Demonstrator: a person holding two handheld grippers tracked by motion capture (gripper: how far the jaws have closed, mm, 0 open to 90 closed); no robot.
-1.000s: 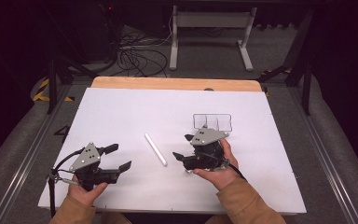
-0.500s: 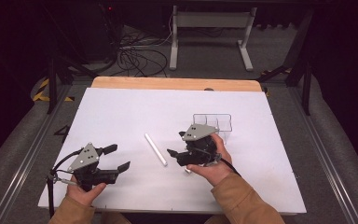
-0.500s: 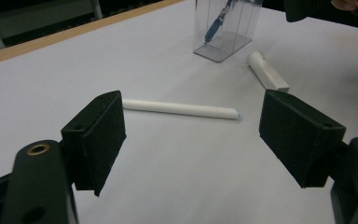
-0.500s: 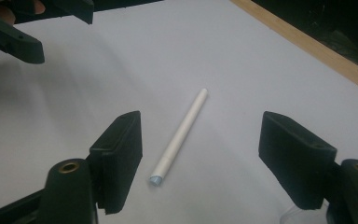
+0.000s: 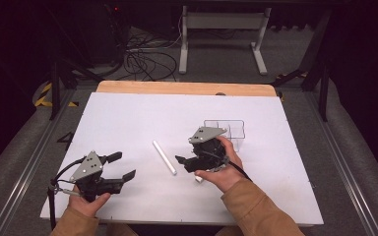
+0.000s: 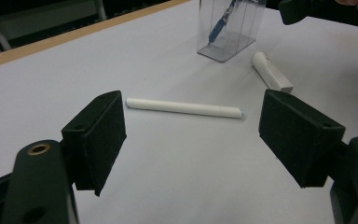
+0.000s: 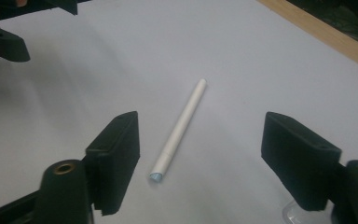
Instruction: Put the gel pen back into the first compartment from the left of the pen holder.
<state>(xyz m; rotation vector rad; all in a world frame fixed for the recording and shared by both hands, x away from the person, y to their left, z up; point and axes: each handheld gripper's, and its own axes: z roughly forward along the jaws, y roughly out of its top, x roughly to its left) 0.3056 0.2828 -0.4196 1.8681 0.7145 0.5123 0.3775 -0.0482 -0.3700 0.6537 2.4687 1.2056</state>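
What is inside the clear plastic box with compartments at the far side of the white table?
Inside the clear plastic box with compartments, a blue pen-like object stands tilted. Its upper end is cut off by the frame, and the other compartments look empty.

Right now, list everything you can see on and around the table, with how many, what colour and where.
white pen body: one, white, lying flat mid-table between the two claws.
white cap: one, white, lying beside the clear box, near the right hand.
clear box: one, transparent with compartments, right of centre; something blue stands inside it.
white board: one, white, covering the table.
wooden edge: one, light brown, along the far side.
cables: a tangle, black, on the floor beyond the table.
metal stand: one, pale grey, on the floor at the back.
left claw: one, black, near left, open, holding nothing.
right claw: one, black, open, pointing at the pen body.
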